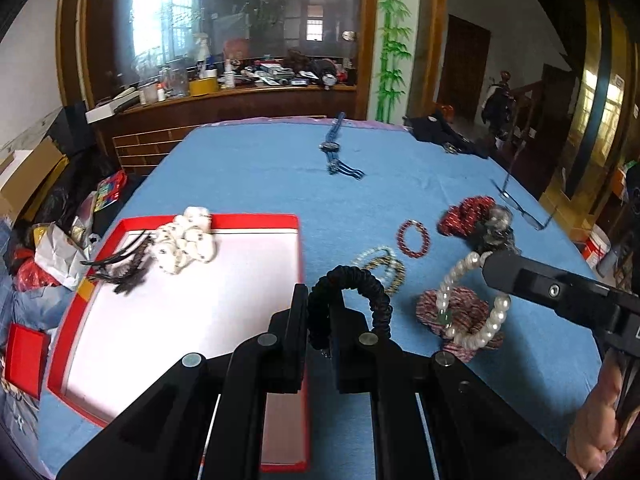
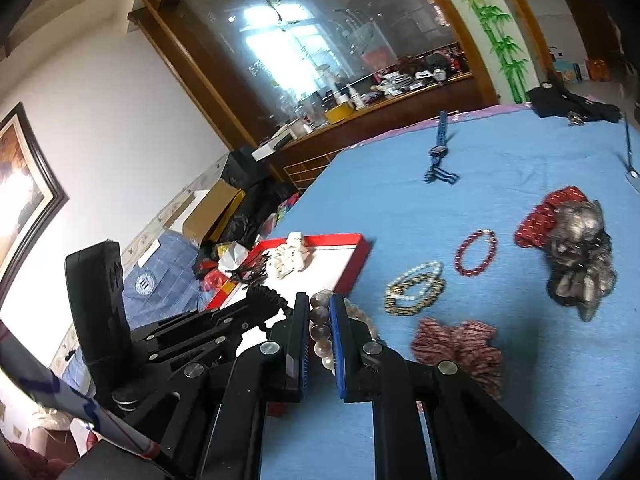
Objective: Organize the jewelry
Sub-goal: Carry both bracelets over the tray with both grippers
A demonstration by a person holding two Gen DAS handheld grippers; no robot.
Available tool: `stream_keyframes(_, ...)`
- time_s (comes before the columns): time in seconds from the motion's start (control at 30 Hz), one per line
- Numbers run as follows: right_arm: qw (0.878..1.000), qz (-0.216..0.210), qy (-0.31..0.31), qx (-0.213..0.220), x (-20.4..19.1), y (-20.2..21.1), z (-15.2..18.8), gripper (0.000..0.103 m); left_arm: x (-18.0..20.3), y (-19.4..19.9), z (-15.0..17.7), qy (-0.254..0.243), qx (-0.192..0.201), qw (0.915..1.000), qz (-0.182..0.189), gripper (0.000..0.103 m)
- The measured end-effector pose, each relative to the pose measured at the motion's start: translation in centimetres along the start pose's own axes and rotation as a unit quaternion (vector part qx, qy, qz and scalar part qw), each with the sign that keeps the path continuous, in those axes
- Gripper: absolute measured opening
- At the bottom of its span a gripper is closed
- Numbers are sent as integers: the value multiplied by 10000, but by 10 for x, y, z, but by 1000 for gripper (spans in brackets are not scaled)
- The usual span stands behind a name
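Note:
My left gripper is shut on a black coiled hair tie and holds it above the right edge of the red tray. The tray has a white floor and holds a white scrunchie and a black hair clip. My right gripper is shut on a pearl bracelet, which hangs above a striped red scrunchie in the left wrist view. A dark red bead bracelet and a gold and pearl bracelet lie on the blue cloth.
A red scrunchie and a grey fluffy one lie at the right. A blue watch, glasses and a black cloth lie further back. The tray sits near the table's left edge.

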State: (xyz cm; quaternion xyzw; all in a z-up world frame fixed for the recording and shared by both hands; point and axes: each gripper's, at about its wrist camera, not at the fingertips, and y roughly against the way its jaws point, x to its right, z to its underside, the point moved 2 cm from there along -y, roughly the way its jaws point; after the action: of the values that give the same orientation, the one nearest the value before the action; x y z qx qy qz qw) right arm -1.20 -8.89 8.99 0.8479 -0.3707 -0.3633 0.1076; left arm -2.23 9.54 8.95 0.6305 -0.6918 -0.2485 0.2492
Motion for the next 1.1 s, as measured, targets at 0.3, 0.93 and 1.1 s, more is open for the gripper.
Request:
stream_keyframes(0.3, 9989, -155, 303, -307, -40, -47, -22, 12, -64, -4, -7, 366, -4, 9986, -378, 9)
stream_keyframes(0.93, 9928, 23, -140, -1188, -37, -200, -52, 12, -121, -88, -20, 847, -845, 9919, -428, 9)
stream_keyframes(1.1, 9911, 223, -275, -1286, -19, -216, -49, 12, -125, -106, -19, 892, -1055, 9893, -465, 9)
